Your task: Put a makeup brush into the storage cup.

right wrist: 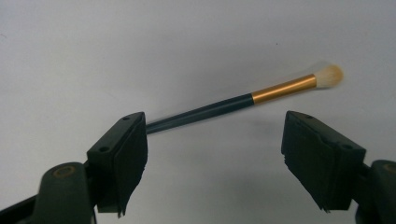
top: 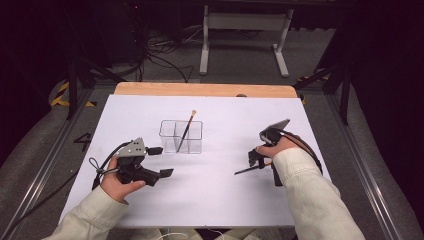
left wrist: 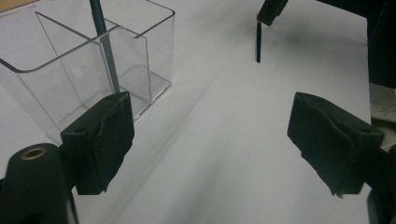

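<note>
A makeup brush (right wrist: 243, 100) lies flat on the white counter (top: 210, 190) directly ahead of the right claw (right wrist: 215, 154), whose jaws are held wide with nothing between the pads. In the right gripper view the brush's long axis is seen running across the gap, dark handle end by the left jaw, gold ferrule and pale bristles toward the right jaw, so a closing would likely catch it along its length rather than across; a turn of the wrist is judged necessary first. The right hand is much the nearer one. The left claw (left wrist: 210, 154) is also spread wide and empty, just beside a clear 2-compartment holder (top: 181, 136) in which 1 brush (top: 186, 131) already leans. Around the counter, a grey floor, cables and a white frame are seen against a dark room.
</note>
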`<state>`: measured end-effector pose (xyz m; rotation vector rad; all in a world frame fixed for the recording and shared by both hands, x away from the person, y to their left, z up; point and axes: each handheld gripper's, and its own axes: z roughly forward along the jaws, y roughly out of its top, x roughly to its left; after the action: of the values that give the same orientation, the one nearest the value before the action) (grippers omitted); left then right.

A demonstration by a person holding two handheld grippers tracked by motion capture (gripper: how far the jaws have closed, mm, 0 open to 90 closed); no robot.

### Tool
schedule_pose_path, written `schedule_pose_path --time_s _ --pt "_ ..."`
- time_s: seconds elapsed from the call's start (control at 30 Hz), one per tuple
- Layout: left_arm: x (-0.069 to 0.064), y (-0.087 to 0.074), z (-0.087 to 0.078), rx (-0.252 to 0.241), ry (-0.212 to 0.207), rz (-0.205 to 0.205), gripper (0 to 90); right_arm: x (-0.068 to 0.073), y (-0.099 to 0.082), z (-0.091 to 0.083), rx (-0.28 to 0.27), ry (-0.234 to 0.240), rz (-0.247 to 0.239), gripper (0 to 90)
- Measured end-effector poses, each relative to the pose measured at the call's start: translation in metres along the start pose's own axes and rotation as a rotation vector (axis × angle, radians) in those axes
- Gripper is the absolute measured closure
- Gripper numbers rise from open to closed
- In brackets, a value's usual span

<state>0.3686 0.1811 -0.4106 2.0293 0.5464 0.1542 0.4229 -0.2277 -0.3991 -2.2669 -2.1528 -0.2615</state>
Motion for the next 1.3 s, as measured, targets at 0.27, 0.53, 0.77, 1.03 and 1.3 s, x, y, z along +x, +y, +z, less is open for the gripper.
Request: schedule_pose_path --time_s 0.27,0.53,0.77,1.03,1.3 --pt "0.000 0.000 0.002 0.004 -0.005 0.005 15.5 -0.002 0.002 0.005 0.007 0.002 0.021 24.7" --pt "-0.003 -0.001 0.006 0.018 -0.015 0.013 15.3 -0.004 0.005 0.012 0.015 -0.002 0.057 26.4" --pt "-0.003 -0.001 0.005 0.017 -0.013 0.014 15.3 -0.004 0.003 0.018 0.043 -0.004 0.081 26.6" --pt "-0.003 -0.001 0.003 0.002 -0.025 0.008 15.7 -0.004 0.005 0.020 0.050 -0.009 0.103 28.5" --pt "-0.003 -0.001 0.003 -0.001 -0.034 0.003 15.8 -0.004 0.008 0.021 0.054 -0.022 0.141 29.1"
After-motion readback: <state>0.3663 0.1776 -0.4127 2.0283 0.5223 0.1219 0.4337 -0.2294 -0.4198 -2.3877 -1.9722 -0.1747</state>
